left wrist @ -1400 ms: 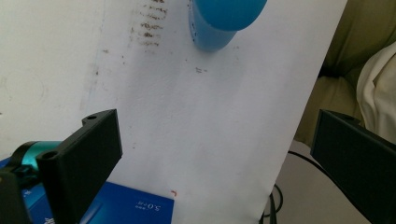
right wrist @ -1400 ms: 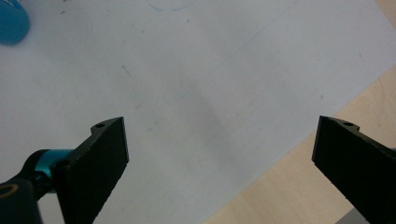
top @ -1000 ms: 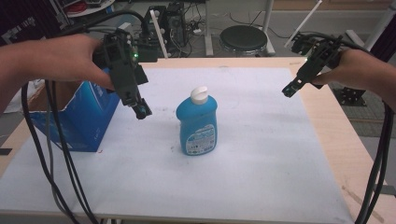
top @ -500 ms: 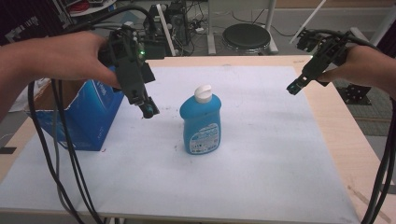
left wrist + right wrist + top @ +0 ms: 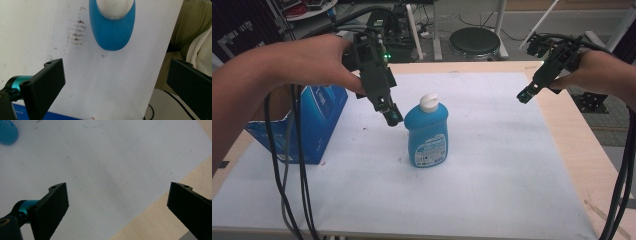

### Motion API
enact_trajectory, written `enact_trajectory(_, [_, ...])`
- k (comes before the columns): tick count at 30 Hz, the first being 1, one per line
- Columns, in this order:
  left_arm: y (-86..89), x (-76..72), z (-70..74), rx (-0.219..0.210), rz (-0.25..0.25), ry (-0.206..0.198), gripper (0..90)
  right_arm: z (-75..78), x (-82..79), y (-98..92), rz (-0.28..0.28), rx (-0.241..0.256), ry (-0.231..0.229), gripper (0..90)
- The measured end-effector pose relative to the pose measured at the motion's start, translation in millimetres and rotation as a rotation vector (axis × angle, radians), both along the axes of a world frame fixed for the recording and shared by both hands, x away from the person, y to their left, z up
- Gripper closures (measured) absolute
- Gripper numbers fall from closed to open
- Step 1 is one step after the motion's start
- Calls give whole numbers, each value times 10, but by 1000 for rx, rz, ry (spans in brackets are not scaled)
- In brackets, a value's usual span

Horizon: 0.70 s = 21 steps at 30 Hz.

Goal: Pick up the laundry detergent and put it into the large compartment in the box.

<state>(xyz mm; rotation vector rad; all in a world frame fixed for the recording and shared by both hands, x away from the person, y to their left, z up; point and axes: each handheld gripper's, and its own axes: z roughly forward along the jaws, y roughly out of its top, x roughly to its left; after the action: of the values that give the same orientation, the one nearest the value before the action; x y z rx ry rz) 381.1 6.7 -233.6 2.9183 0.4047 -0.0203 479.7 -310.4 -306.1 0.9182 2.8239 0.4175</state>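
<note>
- Left gripper [image 5: 393, 118] has closed in on the blue bottle [image 5: 428, 132], now just beside its shoulder; jaws apart.
- Bottle upright mid-worktop [image 5: 492, 165].
- Left gripper view: white cap [image 5: 113, 8] from above.
- Right gripper [image 5: 523, 96] apart, far right.

High view overhead, claw views downward, sharing bottle [image 5: 427, 131]

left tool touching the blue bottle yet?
Apart. The left gripper view shows white table cover between the open left tool and the blue plastic bottle with white cap; neither jaw reaches it.
</note>
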Motion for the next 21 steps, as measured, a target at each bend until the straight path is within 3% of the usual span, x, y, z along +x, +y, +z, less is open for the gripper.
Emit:
enact_trajectory(12, [-240, 88, -66, 1, -45, 13, 20, -11, 12, 0, -1, 7, 3, 28])
enact_trajectory(21, [-399, 153, -135, -11, -50, 14, 20, -27, 32, -1, -1, 6, 7, 28])
